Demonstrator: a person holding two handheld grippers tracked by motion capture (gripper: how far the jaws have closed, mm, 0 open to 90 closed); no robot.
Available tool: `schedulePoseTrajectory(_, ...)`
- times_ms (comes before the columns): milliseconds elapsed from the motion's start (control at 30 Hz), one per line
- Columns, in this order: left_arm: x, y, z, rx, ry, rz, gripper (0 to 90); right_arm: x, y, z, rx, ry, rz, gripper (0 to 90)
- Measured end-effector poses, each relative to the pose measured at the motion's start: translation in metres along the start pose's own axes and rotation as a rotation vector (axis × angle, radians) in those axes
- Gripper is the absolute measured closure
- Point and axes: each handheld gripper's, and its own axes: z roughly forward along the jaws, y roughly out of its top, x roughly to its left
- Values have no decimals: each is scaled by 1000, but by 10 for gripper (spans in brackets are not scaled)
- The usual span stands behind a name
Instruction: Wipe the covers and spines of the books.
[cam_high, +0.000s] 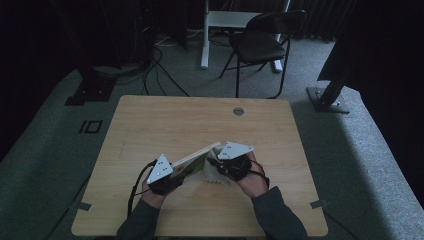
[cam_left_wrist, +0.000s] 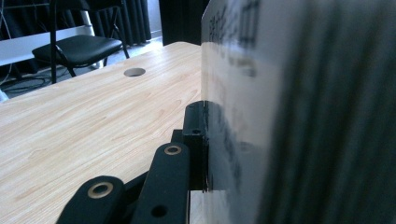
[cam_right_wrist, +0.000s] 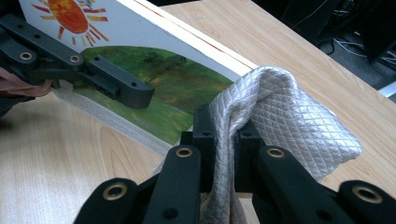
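A picture book (cam_high: 192, 161) with a sun and green ground on its cover (cam_right_wrist: 177, 79) is held on edge, tilted above the table, near the front middle. My left gripper (cam_high: 172, 175) is shut on the book's near end; one black jaw presses the pale cover (cam_left_wrist: 299, 112), the other is hidden behind it. From the right gripper view, the left gripper's jaw lies across the cover. My right gripper (cam_right_wrist: 226, 140) is shut on a white quilted cloth (cam_right_wrist: 285, 116), bunched against the book's lower edge. The cloth (cam_high: 212, 175) hangs under the right gripper (cam_high: 216, 164).
The wooden table (cam_high: 150, 125) has a round cable hole (cam_high: 238, 111) near its far edge. A black chair (cam_high: 265, 40) and a white desk leg stand beyond on grey carpet. Dark stands and cables sit at the far left and right.
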Motion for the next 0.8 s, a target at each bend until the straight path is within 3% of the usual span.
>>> schedulePoseTrajectory(800,0,-1,1,3,5,-2,781,7,6,1,-11,18,-26,835)
